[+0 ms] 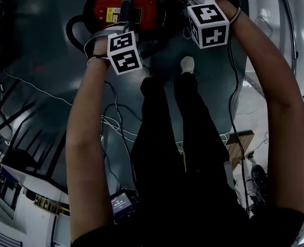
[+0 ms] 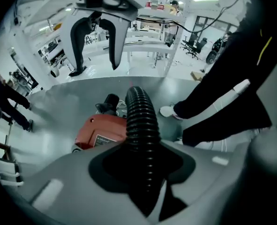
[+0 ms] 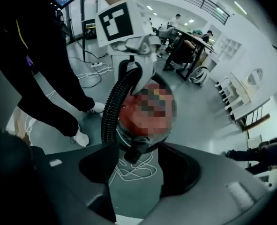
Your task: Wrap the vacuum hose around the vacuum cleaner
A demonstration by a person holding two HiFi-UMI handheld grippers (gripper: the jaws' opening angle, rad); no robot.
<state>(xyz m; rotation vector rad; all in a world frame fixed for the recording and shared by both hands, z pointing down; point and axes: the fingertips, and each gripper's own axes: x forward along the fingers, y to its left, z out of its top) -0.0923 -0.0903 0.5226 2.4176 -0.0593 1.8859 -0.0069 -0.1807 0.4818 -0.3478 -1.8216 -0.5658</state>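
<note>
My left gripper (image 2: 143,172) is clamped on the hose (image 2: 140,121). The ribbed black tube is pinched between the two pads and leaves straight along the line the gripper points, so its long axis at the grip runs down and away towards the vacuum cleaner (image 2: 103,130).

From there the hose bends over to the red canister, which sits on the floor (image 1: 49,45) just beyond and below that hand. In the head view part of the hose already curves round the canister's left side and far rim. The side nearest me and the right flank look less covered, though it is too dark there to be sure.

What matters for the next move, as I judge it, is that the slack I hold stands above the canister's near left edge, so it has to be swung round the body rather than pulled away from it. The left hand is nearer and already has the hose, so it should lead.

My right gripper (image 3: 136,172) hangs by the canister's right side with its jaws wide apart and nothing between them. Past them I see only loose white cable (image 3: 145,162) on the floor, which could snag. My own shoe (image 1: 187,64) stands close by.
</note>
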